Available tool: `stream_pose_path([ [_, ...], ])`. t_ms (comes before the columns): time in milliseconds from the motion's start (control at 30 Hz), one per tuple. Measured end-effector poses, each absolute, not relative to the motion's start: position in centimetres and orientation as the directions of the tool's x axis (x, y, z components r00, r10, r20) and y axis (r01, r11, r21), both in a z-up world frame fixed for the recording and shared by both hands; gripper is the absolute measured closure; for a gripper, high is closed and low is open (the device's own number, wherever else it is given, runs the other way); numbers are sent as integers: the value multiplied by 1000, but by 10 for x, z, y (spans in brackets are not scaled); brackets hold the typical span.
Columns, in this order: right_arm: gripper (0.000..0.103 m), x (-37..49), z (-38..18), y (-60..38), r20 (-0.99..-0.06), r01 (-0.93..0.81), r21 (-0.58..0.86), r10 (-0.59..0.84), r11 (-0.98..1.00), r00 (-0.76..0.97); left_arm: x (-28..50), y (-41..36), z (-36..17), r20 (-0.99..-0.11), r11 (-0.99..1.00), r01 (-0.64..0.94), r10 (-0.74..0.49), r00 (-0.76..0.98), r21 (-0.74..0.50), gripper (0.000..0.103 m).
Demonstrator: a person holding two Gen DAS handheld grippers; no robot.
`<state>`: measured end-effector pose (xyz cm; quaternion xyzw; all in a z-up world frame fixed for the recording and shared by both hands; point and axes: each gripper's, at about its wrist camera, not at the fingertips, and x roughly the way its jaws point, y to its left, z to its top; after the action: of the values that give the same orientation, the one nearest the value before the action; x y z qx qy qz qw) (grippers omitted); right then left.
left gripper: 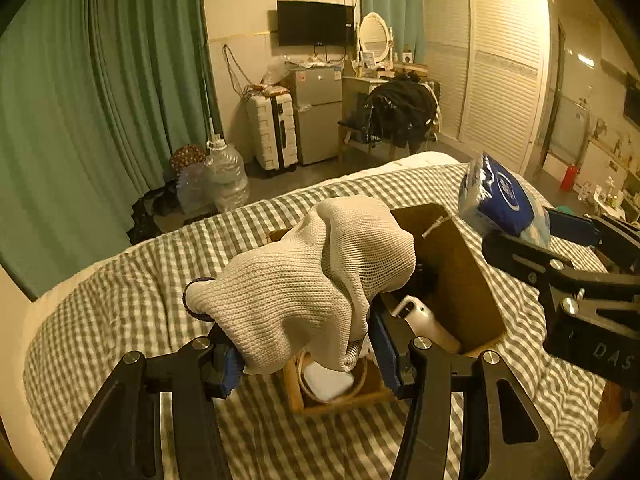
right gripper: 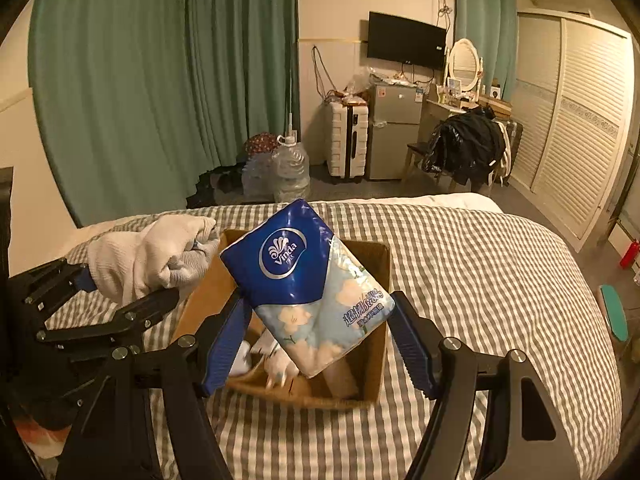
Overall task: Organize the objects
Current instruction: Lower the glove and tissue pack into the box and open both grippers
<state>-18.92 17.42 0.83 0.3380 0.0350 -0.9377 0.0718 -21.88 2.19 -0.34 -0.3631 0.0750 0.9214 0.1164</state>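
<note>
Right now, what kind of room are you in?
It looks like a bedroom, probably in a small flat. There is a bed with a checked cover, a big wardrobe with slatted doors, and a dressing table with an oval mirror beside a small fridge.

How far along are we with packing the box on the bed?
Done: a white bottle and other white items already lie in the brown cardboard box. In hand: left gripper holds a cream knitted cloth, right gripper a blue tissue pack. Left: dropping both in.
</note>
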Motion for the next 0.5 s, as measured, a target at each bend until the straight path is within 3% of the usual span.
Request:
stream_pose_path([
  [500, 34, -286, -55, 192, -717, 118, 73, -134, -990, -684, -278, 52, -69, -760, -948, -315, 168, -627, 50, 48],
])
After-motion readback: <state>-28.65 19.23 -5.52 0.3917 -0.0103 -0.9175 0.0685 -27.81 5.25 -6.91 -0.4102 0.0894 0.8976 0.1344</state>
